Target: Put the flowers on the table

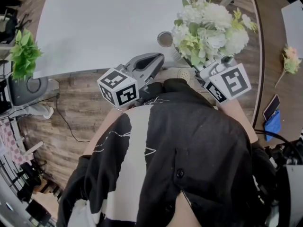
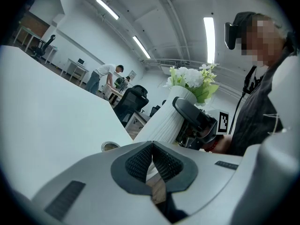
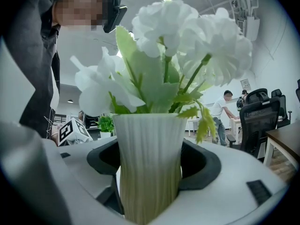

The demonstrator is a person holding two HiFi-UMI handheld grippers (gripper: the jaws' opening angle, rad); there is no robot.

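A bunch of white flowers (image 1: 208, 25) with green leaves stands in a white ribbed vase (image 3: 150, 158). My right gripper (image 3: 150, 175) is shut on the vase, one jaw on each side of its body, and holds it at the near right edge of the white table (image 1: 104, 27). From the head view the blooms hide the vase and the right gripper (image 1: 216, 66) tips. My left gripper (image 1: 157, 58) is shut with nothing in it, just left of the vase (image 2: 164, 121) by the table edge. Its pads (image 2: 161, 163) meet.
A small round metal cup (image 1: 164, 39) sits on the table's near edge between the grippers. A green potted plant (image 1: 21, 53) stands at the far left. On the brown table at the right lie a loose flower sprig (image 1: 289, 60) and a phone (image 1: 271, 107). People work in the background.
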